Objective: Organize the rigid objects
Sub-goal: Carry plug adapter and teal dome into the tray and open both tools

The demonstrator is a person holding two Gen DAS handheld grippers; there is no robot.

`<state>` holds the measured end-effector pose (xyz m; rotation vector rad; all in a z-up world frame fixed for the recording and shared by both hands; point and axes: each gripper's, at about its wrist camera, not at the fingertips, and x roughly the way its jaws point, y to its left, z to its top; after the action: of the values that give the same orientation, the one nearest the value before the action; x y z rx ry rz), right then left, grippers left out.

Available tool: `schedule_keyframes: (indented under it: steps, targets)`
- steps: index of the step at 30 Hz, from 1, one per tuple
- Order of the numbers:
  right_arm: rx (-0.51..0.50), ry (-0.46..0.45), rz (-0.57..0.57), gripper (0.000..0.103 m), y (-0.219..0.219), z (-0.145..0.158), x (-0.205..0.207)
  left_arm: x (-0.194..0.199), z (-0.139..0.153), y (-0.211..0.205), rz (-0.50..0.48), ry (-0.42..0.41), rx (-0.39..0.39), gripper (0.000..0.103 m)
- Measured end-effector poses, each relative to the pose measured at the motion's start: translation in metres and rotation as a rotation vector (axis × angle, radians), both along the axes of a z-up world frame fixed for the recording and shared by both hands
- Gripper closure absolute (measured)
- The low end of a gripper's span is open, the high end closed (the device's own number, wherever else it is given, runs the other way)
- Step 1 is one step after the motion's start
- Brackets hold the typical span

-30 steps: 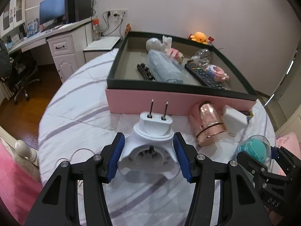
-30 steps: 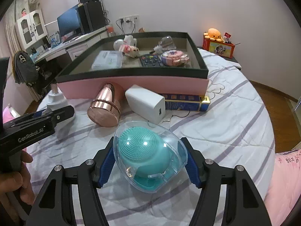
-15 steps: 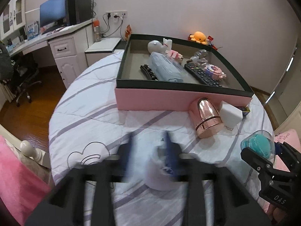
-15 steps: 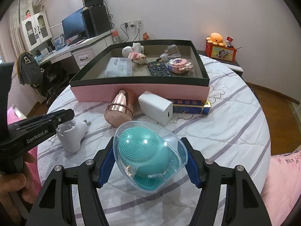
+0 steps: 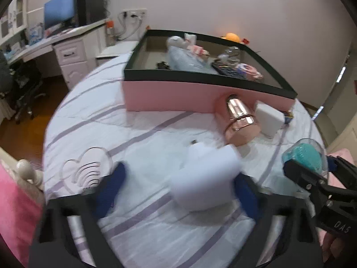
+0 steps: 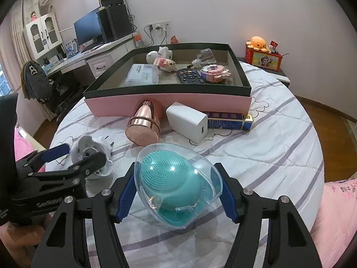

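Observation:
My left gripper [image 5: 178, 192] is open, its blue pads spread wide. The white plug adapter [image 5: 205, 176] lies on the bed between them, blurred, touching at most the right pad; it also shows in the right wrist view [image 6: 91, 156]. My right gripper [image 6: 176, 192] is shut on the teal brush in its clear case [image 6: 176, 185], held above the bedspread; it also shows in the left wrist view [image 5: 305, 156]. The pink box with a dark rim [image 6: 169, 102] holds a remote [image 6: 189, 76], a clear plastic case [image 6: 142, 74] and toys.
A rose-gold cup [image 6: 144, 122] lies on its side against the box front, beside a white charger block [image 6: 187, 121] and a blue book [image 6: 227, 122]. A desk with a monitor [image 6: 89, 29] stands at the far left. The bed edge drops to wooden floor on the right.
My left gripper let go of the white plug adapter, opened wide and pulled back and down; the adapter now lies tipped on the bed. My right gripper lifted slightly, still holding the teal brush case.

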<state>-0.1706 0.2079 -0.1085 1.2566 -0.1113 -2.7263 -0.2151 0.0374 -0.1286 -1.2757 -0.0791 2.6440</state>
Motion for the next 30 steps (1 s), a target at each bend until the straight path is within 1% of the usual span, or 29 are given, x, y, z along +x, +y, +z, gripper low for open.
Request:
schedule_keyframes:
  steps: [1,4,7,10,14,18,23,26,30]
  targets:
    - [0.0,-0.001,0.0,0.036,0.0,0.0,0.0,-0.002,-0.002,0.001,-0.014,-0.02,0.015,0.057]
    - [-0.005,-0.003,0.0,0.036,0.001,-0.001,-0.001,-0.002,-0.003,0.005,-0.025,-0.019,0.006,0.058]
    - [-0.005,-0.001,0.0,0.036,0.002,0.0,-0.001,0.0,-0.002,0.001,-0.022,-0.019,0.031,0.058]
    - [-0.007,0.001,0.0,0.036,0.002,0.001,-0.001,0.003,0.004,0.002,-0.023,-0.003,0.019,0.058]
    - [-0.007,0.012,0.006,0.036,0.0,0.006,-0.003,0.003,0.02,0.002,-0.024,0.033,0.011,0.058]
    - [-0.013,0.036,0.018,0.036,-0.002,0.017,-0.006,0.001,0.04,0.0,-0.025,0.071,0.008,0.058]
    - [-0.023,0.083,0.037,0.036,-0.005,0.04,-0.018,-0.008,0.066,-0.002,-0.022,0.121,0.005,0.058]
    - [-0.024,0.124,0.048,0.036,-0.005,0.06,-0.034,-0.023,0.083,-0.002,-0.017,0.153,0.007,0.058]
    - [-0.025,0.162,0.052,0.036,-0.002,0.078,-0.058,-0.043,0.1,-0.001,-0.019,0.185,0.008,0.058]
